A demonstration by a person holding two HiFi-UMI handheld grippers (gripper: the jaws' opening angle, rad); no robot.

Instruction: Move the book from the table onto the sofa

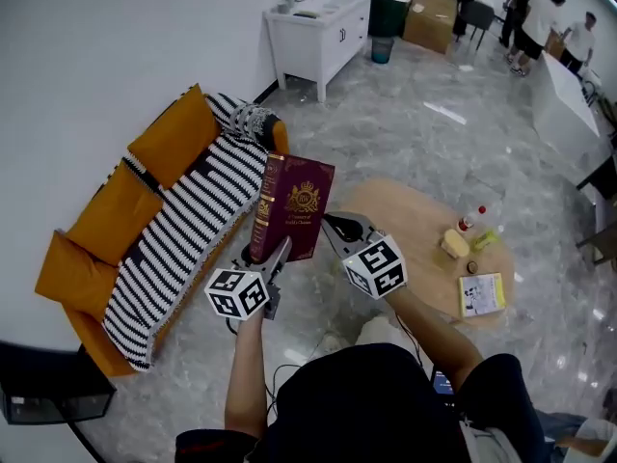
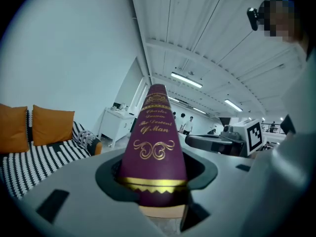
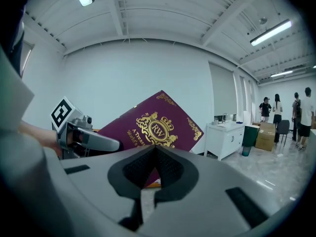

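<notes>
A maroon book [image 1: 294, 205] with gold print stands upright in the air between the sofa [image 1: 145, 230] and the round wooden table [image 1: 415, 230]. My left gripper [image 1: 273, 258] is shut on its lower spine; in the left gripper view the spine [image 2: 155, 147] rises from between the jaws of that gripper [image 2: 155, 191]. My right gripper [image 1: 333, 225] is shut, with its tips at the lower right of the front cover. In the right gripper view the cover [image 3: 153, 130] fills the space behind the right gripper's [image 3: 155, 149] closed jaws. Whether they pinch the cover I cannot tell.
The orange sofa, with a striped throw [image 1: 188, 225] and orange cushions [image 2: 52, 125], lies to the left. On the table are a yellow object [image 1: 455, 244], a small bottle [image 1: 472, 220] and a booklet [image 1: 482, 294]. A white cabinet [image 1: 318, 22] and several people [image 1: 549, 22] are far off.
</notes>
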